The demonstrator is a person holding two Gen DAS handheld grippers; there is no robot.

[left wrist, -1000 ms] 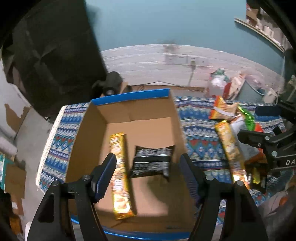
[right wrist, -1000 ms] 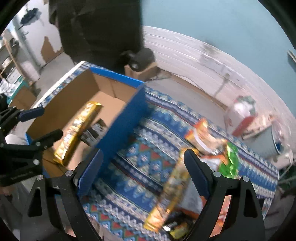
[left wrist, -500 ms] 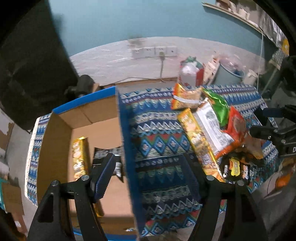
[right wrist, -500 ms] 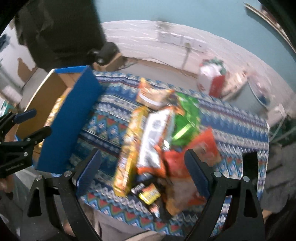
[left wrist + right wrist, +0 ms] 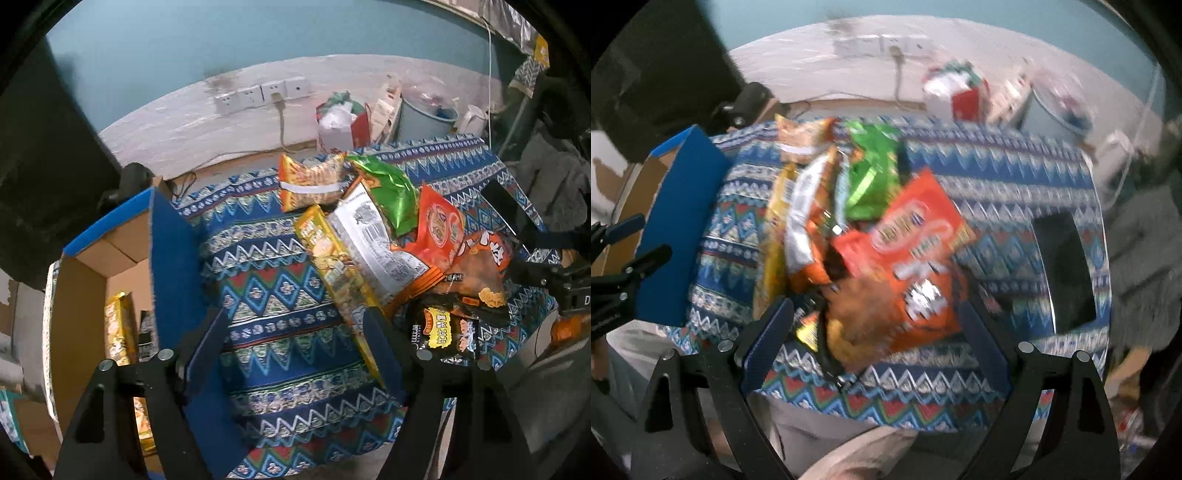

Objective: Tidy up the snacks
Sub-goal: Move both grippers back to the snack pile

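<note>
A pile of snack packs lies on the patterned tablecloth [image 5: 280,295]: a long yellow pack [image 5: 336,273], a white-backed bag [image 5: 376,243], a green bag [image 5: 388,188], an orange bag [image 5: 916,240] and a black pack [image 5: 445,332]. An open cardboard box [image 5: 173,258] with blue outer walls stands at the left; a yellow pack [image 5: 118,328] and a dark pack lie inside. My left gripper [image 5: 295,343] is open and empty over the cloth between box and pile. My right gripper [image 5: 875,325] is open and empty just above the orange bag.
A black flat object [image 5: 1063,269] lies on the cloth at the right. Behind the table are a wall with sockets [image 5: 262,94], a red-and-white bag [image 5: 343,122] and a grey bin [image 5: 424,114]. A dark shape [image 5: 48,129] stands at the far left.
Both grippers have swung right, from over the box to the snack pile. The left one now hovers over the cloth beside the box; the right one is over the orange bag. Both stayed open.
</note>
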